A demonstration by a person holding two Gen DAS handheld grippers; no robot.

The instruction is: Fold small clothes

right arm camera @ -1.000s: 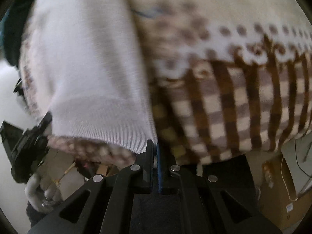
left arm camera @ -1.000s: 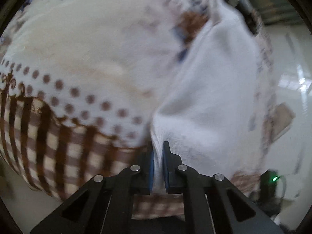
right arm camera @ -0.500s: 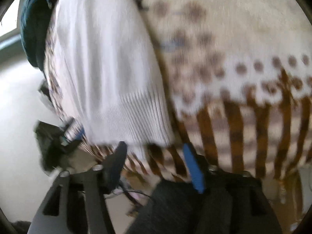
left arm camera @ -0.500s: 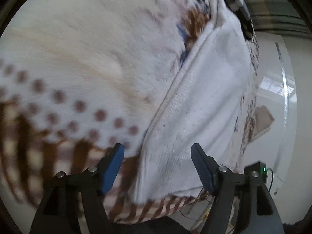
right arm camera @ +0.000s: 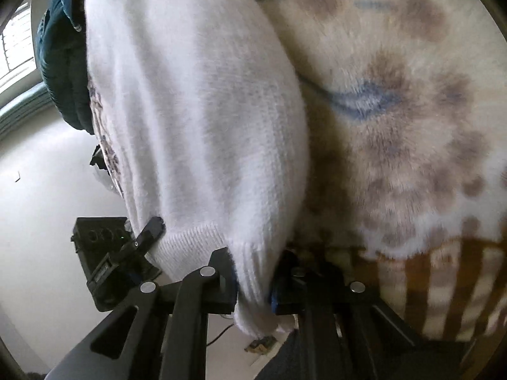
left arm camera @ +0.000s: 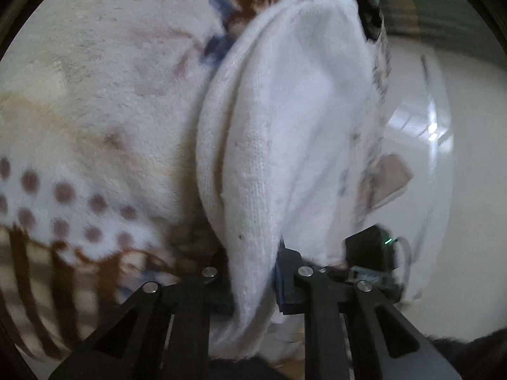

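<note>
While draped along the side edge of the patterned fleece blanket, white knit sweater bunched into a long fold running away from both cameras. Left gripper clamped on one end of that fold, knit pinched between the blue pads. Right gripper clenched on the ribbed hem at the near blanket edge. Dark teal garment heaped at the far corner of the blanket. Black device with a green light below the blanket edge, on pale floor.

both hand-held grippers reclosed since half-second ago, left, right, pinching white sweater
</note>
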